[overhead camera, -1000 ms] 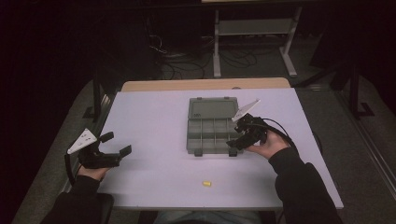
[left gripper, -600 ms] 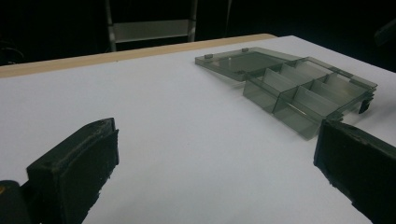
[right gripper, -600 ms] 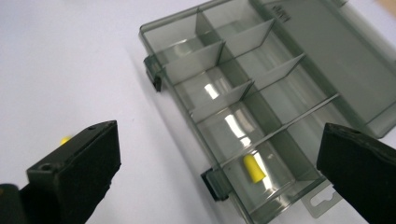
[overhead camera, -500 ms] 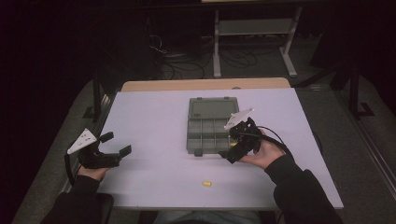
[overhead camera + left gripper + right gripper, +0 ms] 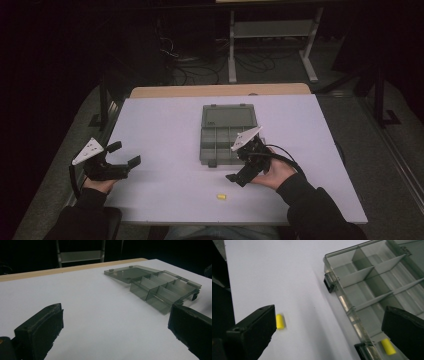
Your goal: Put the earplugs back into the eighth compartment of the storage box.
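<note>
I am holding the left gripper (image 5: 127, 156) low over the left side of the white counter (image 5: 165, 125), its jaws spread wide and gripping nothing. I am holding the right gripper (image 5: 239, 179) just in front of the smoky grey transparent plastic compartment box (image 5: 220, 145), whose lid is lying flat open behind it; these jaws are also standing released and empty. A small yellow cylindrical piece (image 5: 220, 197) is lying on the counter near the front edge, apart from the box. In the right gripper view I am seeing a second small yellow cylinder (image 5: 388, 346) sitting inside a compartment at the box's front wall, beside a black latch (image 5: 328, 283).
</note>
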